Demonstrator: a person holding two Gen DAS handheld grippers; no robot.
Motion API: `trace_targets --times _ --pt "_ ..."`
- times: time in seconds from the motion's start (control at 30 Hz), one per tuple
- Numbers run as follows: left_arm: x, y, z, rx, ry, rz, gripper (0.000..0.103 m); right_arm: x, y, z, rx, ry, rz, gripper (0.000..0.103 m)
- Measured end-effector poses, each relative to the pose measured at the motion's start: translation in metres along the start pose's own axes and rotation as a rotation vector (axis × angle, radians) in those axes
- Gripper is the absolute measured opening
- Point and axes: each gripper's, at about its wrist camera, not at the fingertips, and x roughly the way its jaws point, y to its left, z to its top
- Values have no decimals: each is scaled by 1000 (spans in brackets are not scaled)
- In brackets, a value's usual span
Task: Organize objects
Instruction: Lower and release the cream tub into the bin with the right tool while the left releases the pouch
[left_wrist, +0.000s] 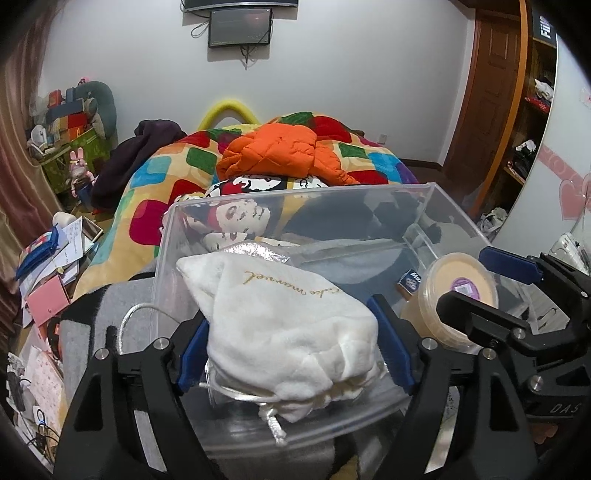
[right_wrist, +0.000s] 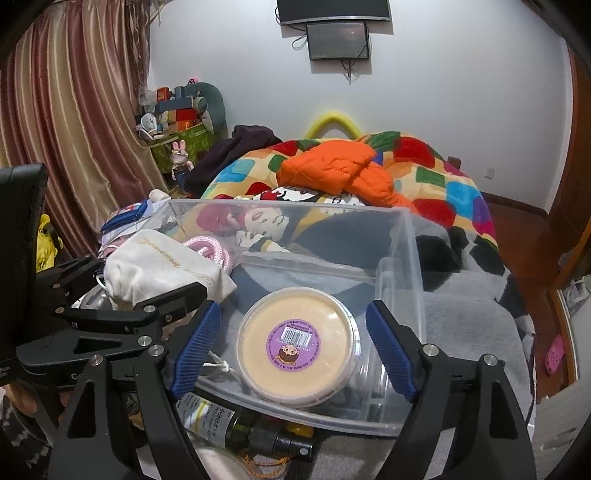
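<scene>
Clear bin (left_wrist: 166, 236) on the grey blanket (left_wrist: 122, 306) at the foot of the bed, taken here as the landmark. In the bin's near left part: white pouch (left_wrist: 288, 325), gold script on top, drawstring knot (left_wrist: 275, 424) hanging over the near rim. Left gripper (left_wrist: 295, 347) spread around the pouch, blue pads (left_wrist: 388, 343) flanking it on both sides (contact on the left side cannot be told; the right pad stands just beside the cloth, not squeezing it). In the bin's near right part: round tub (right_wrist: 299, 343) with a beige lid and a purple barcode sticker, lying flat on the bin floor. Right gripper (right_wrist: 291, 347) spread wide around the tub, pads (right_wrist: 195, 343) clear of it on both sides, a visible gap each way. Behind the pouch, still inside the bin: pink cord (right_wrist: 210, 251) coiled. Just beyond the tub in the left view: small dark box (left_wrist: 408, 282). Below the bin's near rim, outside it: dark bottle (right_wrist: 236, 424) lying on its side. Past the bin's far wall: orange jacket (right_wrist: 332, 170) on the patchwork quilt (right_wrist: 443, 184).
</scene>
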Motion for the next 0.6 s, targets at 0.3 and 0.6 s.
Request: trace_targets --times 0.3,0.6 --pt "-21 0 -1 -21 -22 -27 84 -23 -1 -2 -11 -26 -16 80" --pt "-66 -8 -1 -1 -113 -30 96 -51 -5 -9 14 -61 -24 86"
